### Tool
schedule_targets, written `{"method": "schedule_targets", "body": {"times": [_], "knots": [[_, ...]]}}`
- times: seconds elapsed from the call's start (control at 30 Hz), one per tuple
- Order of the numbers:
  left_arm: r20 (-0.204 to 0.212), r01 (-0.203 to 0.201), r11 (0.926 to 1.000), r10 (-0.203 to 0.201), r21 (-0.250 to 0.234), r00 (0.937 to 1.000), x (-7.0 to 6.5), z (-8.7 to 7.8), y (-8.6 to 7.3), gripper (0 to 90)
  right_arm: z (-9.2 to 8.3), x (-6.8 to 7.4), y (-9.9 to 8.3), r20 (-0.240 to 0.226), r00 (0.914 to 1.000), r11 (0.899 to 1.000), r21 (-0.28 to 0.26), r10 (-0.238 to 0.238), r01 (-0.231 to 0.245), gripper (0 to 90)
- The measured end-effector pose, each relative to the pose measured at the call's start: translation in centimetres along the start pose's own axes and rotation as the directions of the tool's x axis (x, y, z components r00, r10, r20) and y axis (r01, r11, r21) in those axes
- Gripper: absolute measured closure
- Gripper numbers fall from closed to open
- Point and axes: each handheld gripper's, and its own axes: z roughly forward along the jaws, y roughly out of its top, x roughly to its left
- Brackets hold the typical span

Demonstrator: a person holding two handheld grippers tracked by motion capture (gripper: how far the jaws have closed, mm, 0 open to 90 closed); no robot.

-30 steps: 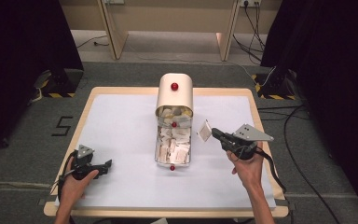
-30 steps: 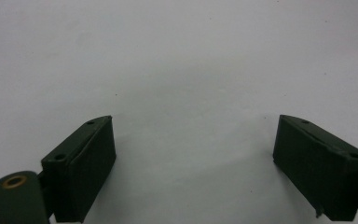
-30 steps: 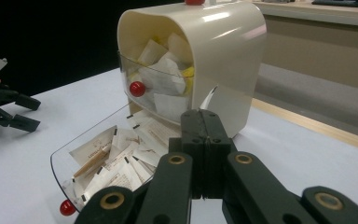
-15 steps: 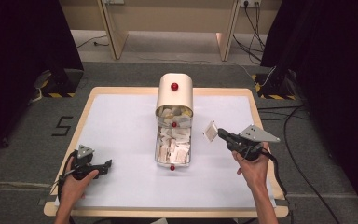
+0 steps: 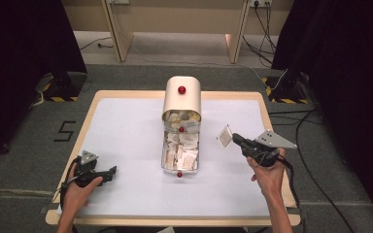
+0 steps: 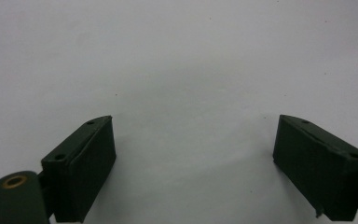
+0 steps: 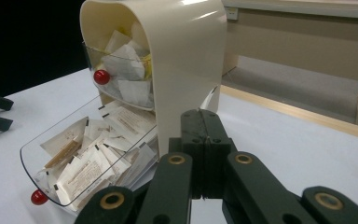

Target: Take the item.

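A sachet [image 5: 224, 135] is pinched edge-on between the closed jaws of the right gripper [image 5: 234, 140], held above the white table [image 5: 126, 131] just right of the cream dispenser [image 5: 182, 99]; its clear drawer [image 7: 32, 156], pulled out toward the near side, lies full of sachets. The left gripper [image 5: 110, 171] rests at the near left, jaws wide apart with nothing between them.

Grey carpet floor [image 5: 126, 73], black curtains [image 5: 24, 58], wooden legs [image 5: 116, 29]

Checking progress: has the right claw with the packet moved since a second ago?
Yes. The right claw, shut on the packet, has drifted slightly right, away from the dispenser.
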Motion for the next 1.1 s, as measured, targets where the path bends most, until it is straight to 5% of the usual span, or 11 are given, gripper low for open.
{"method": "schedule_targets", "body": {"times": [1.1], "knots": [[0.000, 0.000, 1.0000, 0.000, 0.000, 1.0000, 0.0, 0.0, 0.0, 12.0, 0.0, -1.3, -1.6, 0.034, 0.9990, 0.999, 0.042, 0.030, -0.031, 90.0]]}}
